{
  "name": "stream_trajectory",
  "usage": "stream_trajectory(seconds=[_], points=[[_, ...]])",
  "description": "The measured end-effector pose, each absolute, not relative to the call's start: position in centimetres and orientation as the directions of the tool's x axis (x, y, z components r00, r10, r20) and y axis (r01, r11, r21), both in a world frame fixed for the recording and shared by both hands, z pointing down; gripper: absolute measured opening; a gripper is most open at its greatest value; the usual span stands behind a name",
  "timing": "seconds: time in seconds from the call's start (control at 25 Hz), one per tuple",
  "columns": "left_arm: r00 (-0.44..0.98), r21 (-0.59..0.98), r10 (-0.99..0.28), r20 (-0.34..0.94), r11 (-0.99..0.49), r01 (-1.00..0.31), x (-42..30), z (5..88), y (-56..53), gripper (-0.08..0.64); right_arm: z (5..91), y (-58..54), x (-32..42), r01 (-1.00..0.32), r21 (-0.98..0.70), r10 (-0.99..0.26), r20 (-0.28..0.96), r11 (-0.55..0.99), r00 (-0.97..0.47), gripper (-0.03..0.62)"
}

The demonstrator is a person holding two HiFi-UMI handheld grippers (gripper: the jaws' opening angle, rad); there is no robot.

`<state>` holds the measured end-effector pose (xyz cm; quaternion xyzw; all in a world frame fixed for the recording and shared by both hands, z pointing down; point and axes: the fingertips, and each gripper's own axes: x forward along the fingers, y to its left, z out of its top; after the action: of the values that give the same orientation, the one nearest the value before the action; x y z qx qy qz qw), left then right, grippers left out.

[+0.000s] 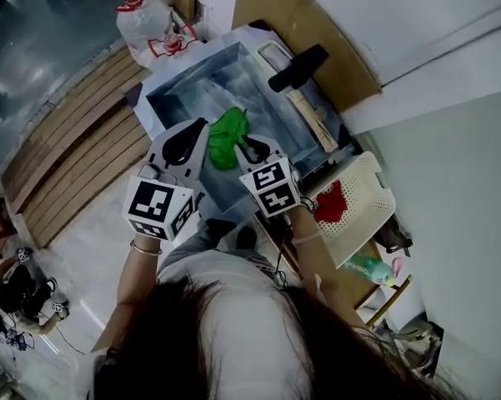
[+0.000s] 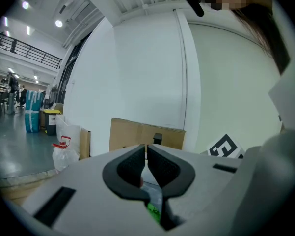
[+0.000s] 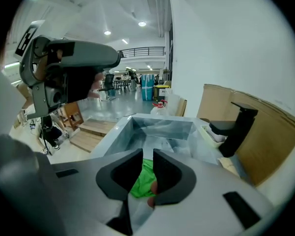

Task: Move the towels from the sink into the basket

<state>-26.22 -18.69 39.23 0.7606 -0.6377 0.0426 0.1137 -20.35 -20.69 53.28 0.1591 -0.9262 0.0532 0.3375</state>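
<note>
A green towel (image 1: 227,137) lies bunched in the steel sink (image 1: 180,87). Both grippers hover over the sink's near side, one on each side of the towel. My left gripper (image 1: 202,125) is left of it; in the left gripper view (image 2: 146,149) its jaws stand together with nothing gripped, and a scrap of green (image 2: 152,211) shows below. My right gripper (image 1: 243,142) is right of the towel. The right gripper view (image 3: 147,153) shows a narrow gap between its jaws, with the green towel (image 3: 140,183) below and not touched. A red towel (image 1: 331,204) lies in the white basket (image 1: 373,192).
A black faucet (image 1: 298,67) stands at the sink's right rim, with a soap tray (image 1: 275,55) behind it. Cardboard (image 1: 317,19) leans on the wall. Tied plastic bags (image 1: 146,19) sit beyond the sink, and wooden planks (image 1: 83,144) lie to its left. A green bottle (image 1: 368,267) lies below the basket.
</note>
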Motion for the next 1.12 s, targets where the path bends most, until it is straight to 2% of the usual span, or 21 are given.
stream_trajectory(seconds=[0.36,0.48,1.12], points=[[0.186,0.133,-0.959,0.215,-0.16,-0.978,-29.8,40.4,-20.0,0.011,57.5,-21.8,-22.9,-0.278,0.012,-0.196,0.737,0.961,-0.647,0.114],[0.189,0.138,-0.958,0.213,-0.162,-0.977,-30.6,40.7,-20.5,0.011,59.0,-22.1,-23.5,-0.266,0.008,-0.178,0.761,0.964,-0.624,0.149],[0.207,0.175,-0.949,0.239,-0.168,-0.97,-33.0,43.2,-21.8,0.011,67.2,-21.4,-24.8,-0.149,-0.06,-0.015,0.889,0.987,-0.458,0.247]])
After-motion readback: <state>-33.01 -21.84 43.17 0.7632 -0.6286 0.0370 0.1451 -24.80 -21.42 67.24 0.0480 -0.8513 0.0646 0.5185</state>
